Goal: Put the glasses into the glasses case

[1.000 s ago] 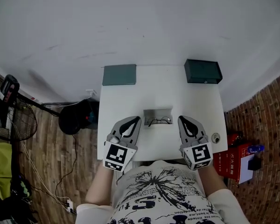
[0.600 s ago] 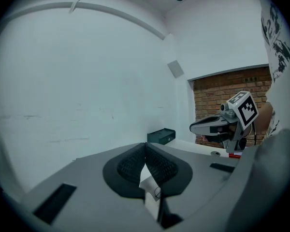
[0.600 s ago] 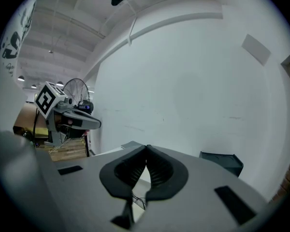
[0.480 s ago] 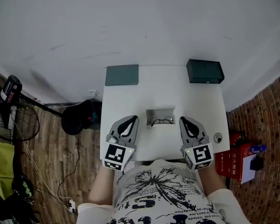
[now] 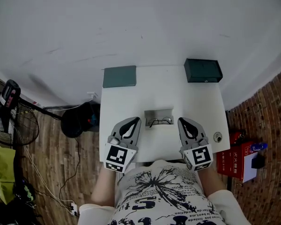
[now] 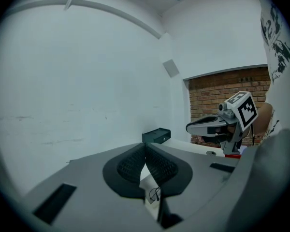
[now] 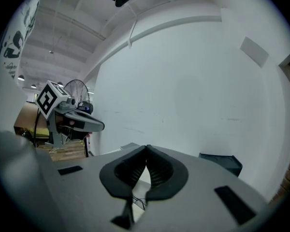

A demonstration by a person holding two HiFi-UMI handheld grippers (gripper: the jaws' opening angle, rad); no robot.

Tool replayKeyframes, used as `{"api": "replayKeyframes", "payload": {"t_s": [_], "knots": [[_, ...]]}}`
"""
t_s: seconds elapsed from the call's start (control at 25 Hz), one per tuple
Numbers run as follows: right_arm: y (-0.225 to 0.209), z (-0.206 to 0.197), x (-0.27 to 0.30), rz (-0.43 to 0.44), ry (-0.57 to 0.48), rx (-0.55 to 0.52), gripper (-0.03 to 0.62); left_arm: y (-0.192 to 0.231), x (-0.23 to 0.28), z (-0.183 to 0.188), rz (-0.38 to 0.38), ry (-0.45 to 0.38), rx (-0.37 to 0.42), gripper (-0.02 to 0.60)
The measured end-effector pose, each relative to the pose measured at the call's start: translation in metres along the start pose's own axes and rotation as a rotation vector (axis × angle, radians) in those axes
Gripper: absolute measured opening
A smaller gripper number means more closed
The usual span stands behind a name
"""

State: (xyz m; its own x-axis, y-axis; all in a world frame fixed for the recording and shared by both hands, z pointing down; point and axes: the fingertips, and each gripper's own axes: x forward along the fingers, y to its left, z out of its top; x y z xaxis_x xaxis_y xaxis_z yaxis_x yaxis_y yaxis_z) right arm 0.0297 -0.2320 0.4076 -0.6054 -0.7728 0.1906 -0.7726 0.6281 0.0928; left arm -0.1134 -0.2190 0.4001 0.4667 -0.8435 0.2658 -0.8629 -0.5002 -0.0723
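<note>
Between the left gripper (image 5: pixel 135 121) and the right gripper (image 5: pixel 182 121), both with jaws pressed together on nothing, the glasses (image 5: pixel 160 121) lie on a small grey tray (image 5: pixel 158 112).

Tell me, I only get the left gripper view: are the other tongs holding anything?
Observer: No. The tongs of the right gripper are shut tip to tip, nothing between them.
Operator: What's on the table that I can't see?
Observer: A flat dark green case lies at its far left corner.
Operator: Where exactly are the glasses?
Observer: On a grey tray, midway between the left gripper and the right one.
</note>
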Motion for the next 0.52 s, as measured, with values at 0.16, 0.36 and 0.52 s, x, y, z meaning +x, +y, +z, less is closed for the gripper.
{"api": "replayKeyframes", "payload": {"t_s": [0.16,0.36,0.52], "knots": [[0.002,-0.001,-0.001,0.006,-0.006,-0.001,0.014,-0.001,-0.001,0.010,-0.005,-0.020,-0.007,0.014],[0.001,-0.004,-0.001,0.002,-0.004,0.009,0.014,0.005,-0.003,0.014,0.015,-0.034,-0.017,0.014],[-0.003,-0.003,0.000,-0.003,-0.011,0.015,0.014,0.007,-0.002,0.014,0.004,-0.039,-0.045,0.014]]}}
